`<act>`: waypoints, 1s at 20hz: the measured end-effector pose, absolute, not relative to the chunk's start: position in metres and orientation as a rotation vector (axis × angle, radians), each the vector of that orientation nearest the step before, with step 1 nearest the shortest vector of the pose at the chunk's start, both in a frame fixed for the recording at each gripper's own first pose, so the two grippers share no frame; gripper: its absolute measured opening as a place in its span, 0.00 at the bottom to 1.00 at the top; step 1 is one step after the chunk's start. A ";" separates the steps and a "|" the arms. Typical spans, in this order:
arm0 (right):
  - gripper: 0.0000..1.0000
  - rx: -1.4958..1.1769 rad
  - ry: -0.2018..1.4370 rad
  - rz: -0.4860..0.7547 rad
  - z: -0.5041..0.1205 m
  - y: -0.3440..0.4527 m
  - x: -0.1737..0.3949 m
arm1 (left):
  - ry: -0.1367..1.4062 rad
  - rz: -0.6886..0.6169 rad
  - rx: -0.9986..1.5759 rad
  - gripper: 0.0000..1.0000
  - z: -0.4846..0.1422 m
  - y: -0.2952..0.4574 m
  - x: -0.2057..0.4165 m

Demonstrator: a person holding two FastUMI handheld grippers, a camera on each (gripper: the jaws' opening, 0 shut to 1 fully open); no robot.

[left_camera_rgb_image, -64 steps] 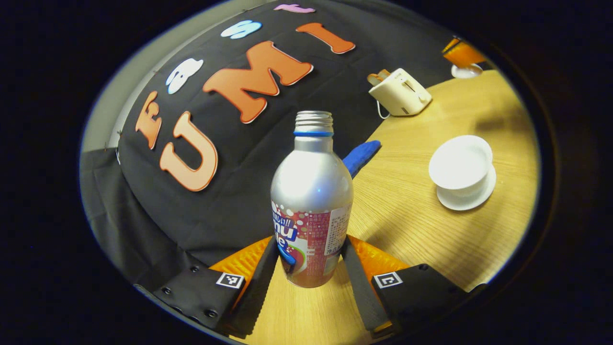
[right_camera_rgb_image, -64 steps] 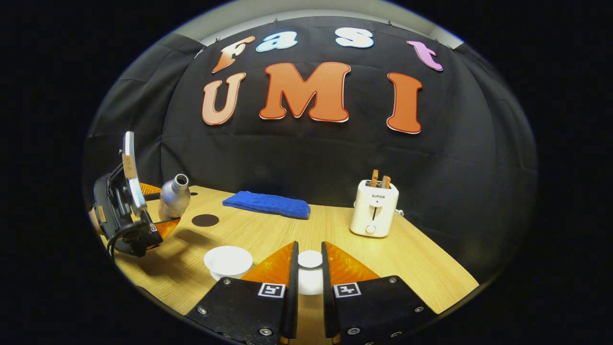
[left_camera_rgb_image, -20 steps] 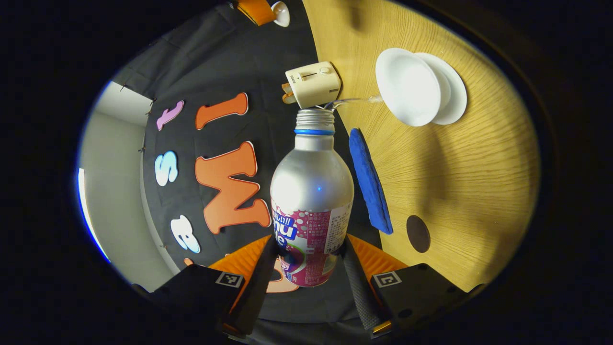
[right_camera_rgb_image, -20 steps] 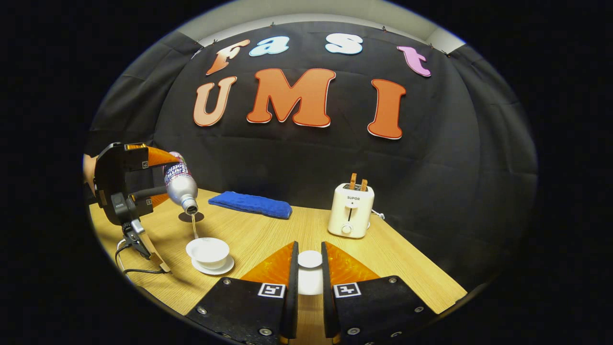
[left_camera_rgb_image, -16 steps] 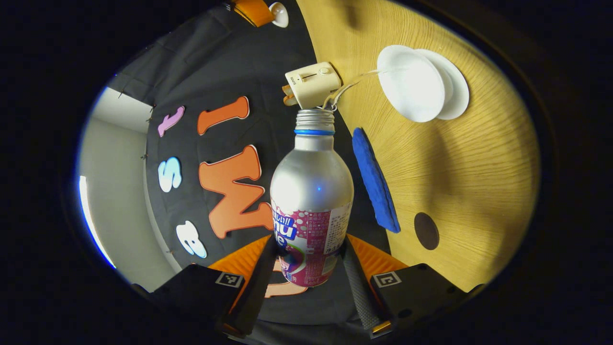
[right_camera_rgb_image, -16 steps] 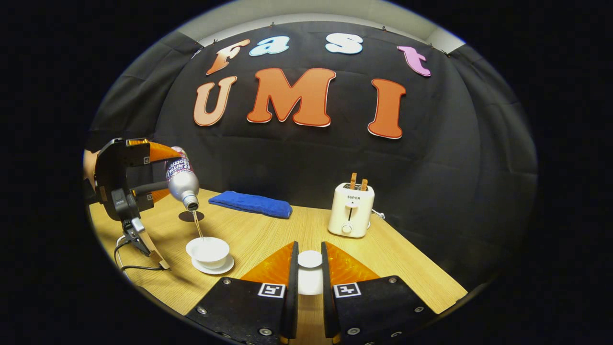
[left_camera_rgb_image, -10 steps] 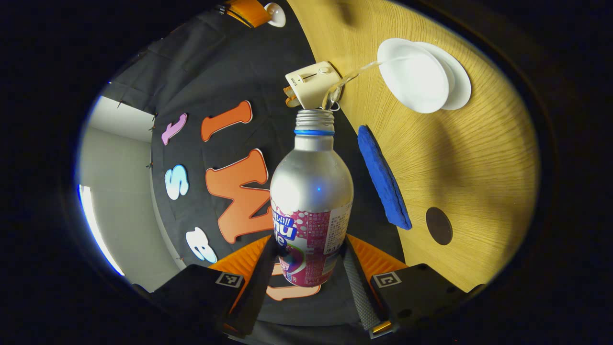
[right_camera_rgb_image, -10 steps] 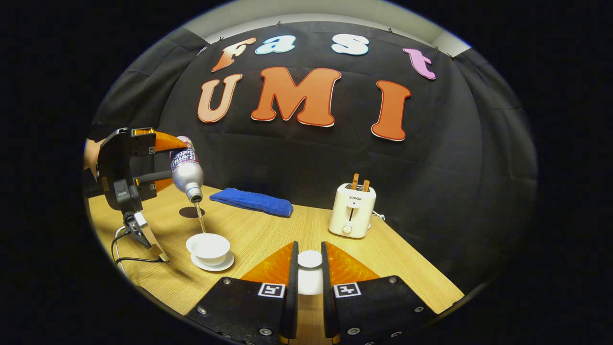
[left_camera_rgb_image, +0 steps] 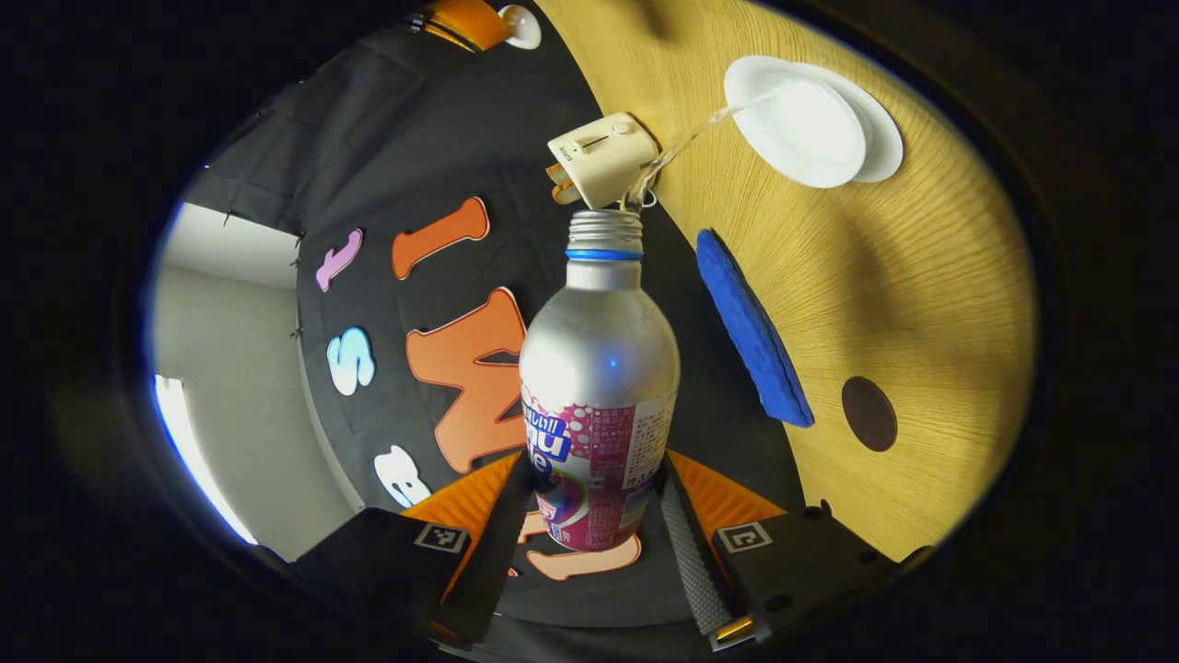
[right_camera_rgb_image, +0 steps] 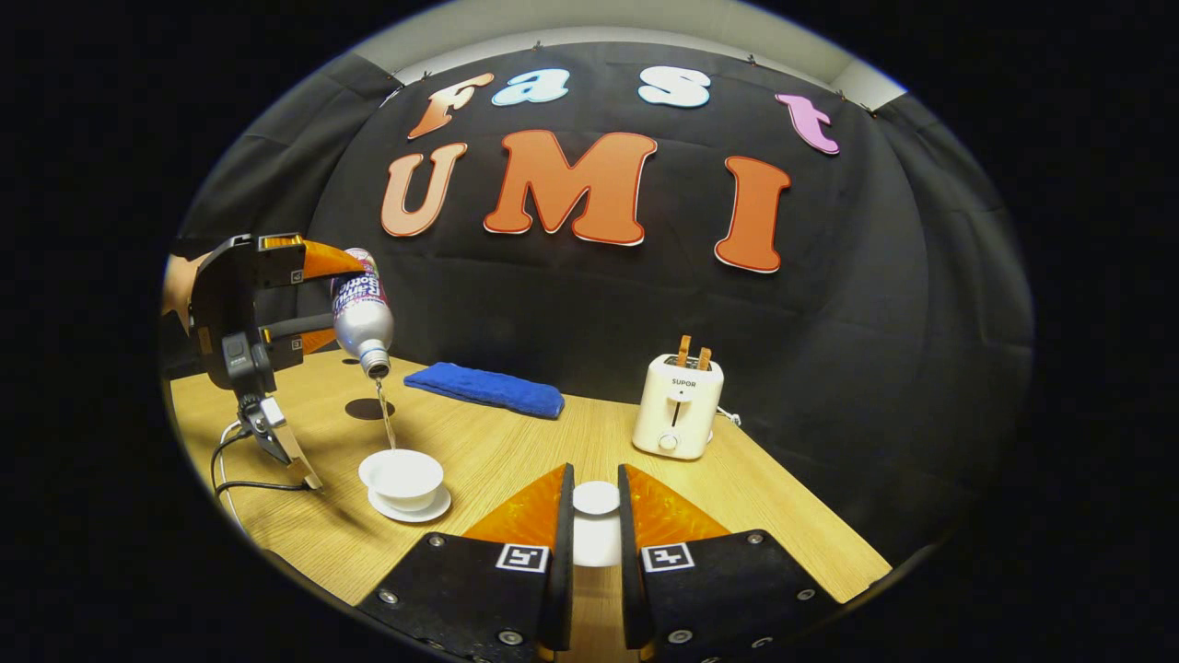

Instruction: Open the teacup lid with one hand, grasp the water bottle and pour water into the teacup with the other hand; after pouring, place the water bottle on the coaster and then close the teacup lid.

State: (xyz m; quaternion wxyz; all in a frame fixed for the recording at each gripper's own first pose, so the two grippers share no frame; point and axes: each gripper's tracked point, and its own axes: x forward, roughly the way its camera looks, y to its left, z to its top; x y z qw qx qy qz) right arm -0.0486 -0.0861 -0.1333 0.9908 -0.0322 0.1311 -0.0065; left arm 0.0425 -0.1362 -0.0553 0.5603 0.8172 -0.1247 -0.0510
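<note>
**Pouring in progress, lid kept aside**

Far left in the right gripper view: left gripper (right_camera_rgb_image: pixel 343 293) clamped on the water bottle (right_camera_rgb_image: pixel 361 313), both fingers pressing the labelled lower body. Tipped neck-down and raised above the teacup (right_camera_rgb_image: pixel 402 474), so that a thin stream (right_camera_rgb_image: pixel 387 424) can fall inside the rim. Gripped low, probably to leave the mouth free and to make the tilt easy to control.

Behind the stream, the dark round coaster (right_camera_rgb_image: pixel 368 409), bare on the table (right_camera_rgb_image: pixel 516 451), apparently reserved for the bottle after pouring. Teacup standing open on its saucer (right_camera_rgb_image: pixel 410 508), near the coaster.

Farther back, a blue cloth (right_camera_rgb_image: pixel 484 389), lying flat, untouched.

In the middle foreground, right gripper (right_camera_rgb_image: pixel 595 516) pinched on the teacup lid (right_camera_rgb_image: pixel 596 498), held away from the cup, likely to keep the opening clear until the closing step.

To the right, a toaster (right_camera_rgb_image: pixel 677 410), well apart.

Writing: a printed label on the bottle and a small mark on the toaster front, both left unread here.
</note>
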 end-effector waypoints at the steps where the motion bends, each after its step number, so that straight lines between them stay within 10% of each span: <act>1: 0.22 -0.066 0.262 -0.011 -0.134 -0.085 -0.048 | -0.292 -0.122 1.932 0.81 -0.055 -0.136 0.042; 20: 0.23 -0.070 0.277 0.042 -0.140 -0.061 -0.042 | -0.356 -0.178 2.023 0.83 -0.084 -0.148 0.036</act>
